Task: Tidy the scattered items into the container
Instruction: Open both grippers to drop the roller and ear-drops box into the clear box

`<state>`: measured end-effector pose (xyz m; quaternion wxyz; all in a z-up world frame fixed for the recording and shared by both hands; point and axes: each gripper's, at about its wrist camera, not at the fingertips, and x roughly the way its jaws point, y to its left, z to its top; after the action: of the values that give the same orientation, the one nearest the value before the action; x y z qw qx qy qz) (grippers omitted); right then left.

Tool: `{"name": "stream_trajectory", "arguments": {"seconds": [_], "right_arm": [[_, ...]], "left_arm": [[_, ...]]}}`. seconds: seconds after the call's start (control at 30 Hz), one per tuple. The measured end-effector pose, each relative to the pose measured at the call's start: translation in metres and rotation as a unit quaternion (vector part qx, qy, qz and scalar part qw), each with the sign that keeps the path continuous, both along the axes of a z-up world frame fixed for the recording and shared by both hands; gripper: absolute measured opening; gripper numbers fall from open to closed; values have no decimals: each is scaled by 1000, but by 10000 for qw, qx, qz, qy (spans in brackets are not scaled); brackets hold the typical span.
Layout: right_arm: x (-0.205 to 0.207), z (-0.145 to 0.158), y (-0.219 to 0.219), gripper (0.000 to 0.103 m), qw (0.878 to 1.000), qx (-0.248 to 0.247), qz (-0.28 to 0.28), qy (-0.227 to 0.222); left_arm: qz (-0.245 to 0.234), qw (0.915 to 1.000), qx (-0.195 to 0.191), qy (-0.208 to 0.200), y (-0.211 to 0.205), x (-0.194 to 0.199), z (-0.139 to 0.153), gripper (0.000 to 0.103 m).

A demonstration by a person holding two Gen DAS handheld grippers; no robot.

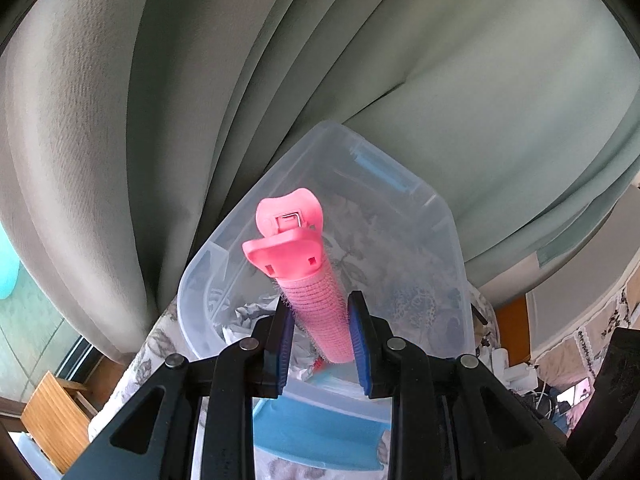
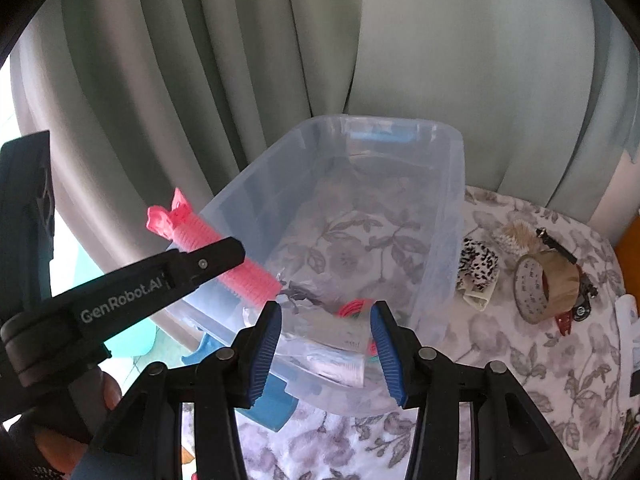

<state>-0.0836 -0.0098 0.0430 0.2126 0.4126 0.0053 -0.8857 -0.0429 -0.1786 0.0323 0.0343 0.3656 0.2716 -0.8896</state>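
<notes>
Holding a pink hair roller (image 1: 316, 296) in my left jaws above the clear box (image 2: 454, 200); right jaws gape empty. Tape roll (image 2: 544, 284) and spotted cloth (image 2: 478, 266) wait at three o'clock on the bench (image 2: 500, 380).

Container (image 2: 440, 184) on tabletop (image 2: 520, 368), before curtain (image 2: 240, 60); tape roll (image 2: 536, 284) right of container; hair roller (image 1: 316, 300) above it.

The hair roller clip (image 1: 316, 300) is bright pink. The container (image 2: 456, 216) is clear, faintly blue plastic on a white tablecloth (image 2: 520, 368) printed with grey flowers. The curtain (image 2: 460, 60) is pale grey-green. A black-and-white spotted cloth (image 2: 478, 266), perhaps a scrunchie, lies by brown tape (image 2: 548, 284).
</notes>
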Motion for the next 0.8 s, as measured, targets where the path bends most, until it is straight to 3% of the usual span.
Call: {"name": "stream_trajectory", "arguments": {"seconds": [0.3,0.47,0.67,0.8], "right_arm": [[-7,-7,-2,51,10000,21,25,13],[-11,-9,-2,52,10000,49,20,6],[-11,-9,-2,53,10000,47,16,42],[-8,-4,1,59,10000,29,5,84]], "left_arm": [[-27,10000,50,43,-1,7,1,30],[-121,9998,69,131,4,1,4,61],[-172,9997,122,134,4,-1,5,65],[-142,9997,148,109,4,2,8,66]]}}
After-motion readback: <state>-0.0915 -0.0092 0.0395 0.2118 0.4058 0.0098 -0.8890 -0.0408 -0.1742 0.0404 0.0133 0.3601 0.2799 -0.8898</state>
